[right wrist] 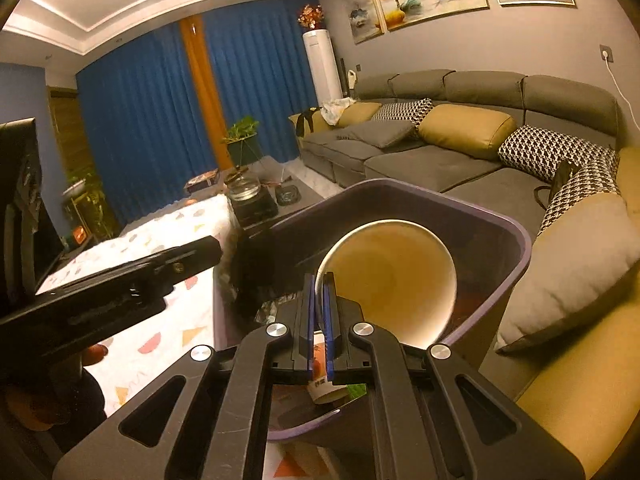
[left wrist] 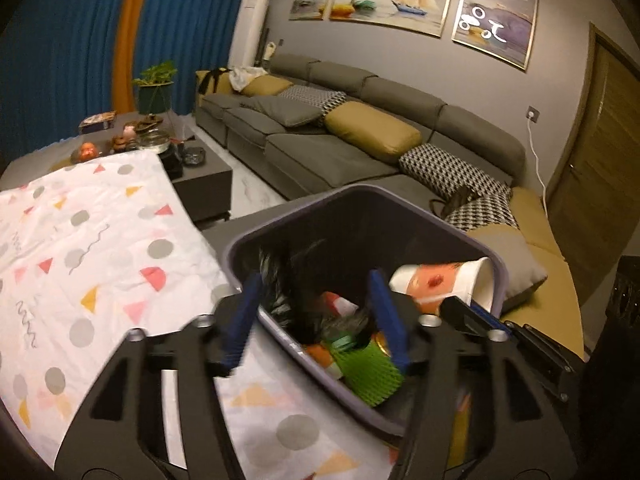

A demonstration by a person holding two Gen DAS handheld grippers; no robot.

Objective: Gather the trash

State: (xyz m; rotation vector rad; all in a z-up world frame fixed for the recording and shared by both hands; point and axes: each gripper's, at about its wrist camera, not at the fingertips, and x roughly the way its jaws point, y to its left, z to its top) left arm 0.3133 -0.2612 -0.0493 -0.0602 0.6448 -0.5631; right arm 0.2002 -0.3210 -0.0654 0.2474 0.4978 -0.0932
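Observation:
A purple trash bin (left wrist: 400, 196) stands at the edge of the patterned cloth; it also shows in the right wrist view (right wrist: 516, 236). It holds a green foam net (left wrist: 368, 372), feathers and wrappers. My left gripper (left wrist: 320, 312) is open, its jaws straddling the bin's near rim. My right gripper (right wrist: 319, 328) is shut on the rim of a white-and-orange paper cup (right wrist: 392, 272), held over the bin's right side; the cup also shows in the left wrist view (left wrist: 444, 284).
A white cloth with coloured shapes (left wrist: 80, 248) covers the table. Beyond it a dark coffee table (left wrist: 200, 172) carries a glass bowl and tea things. A grey sofa (left wrist: 360, 148) with cushions runs along the right.

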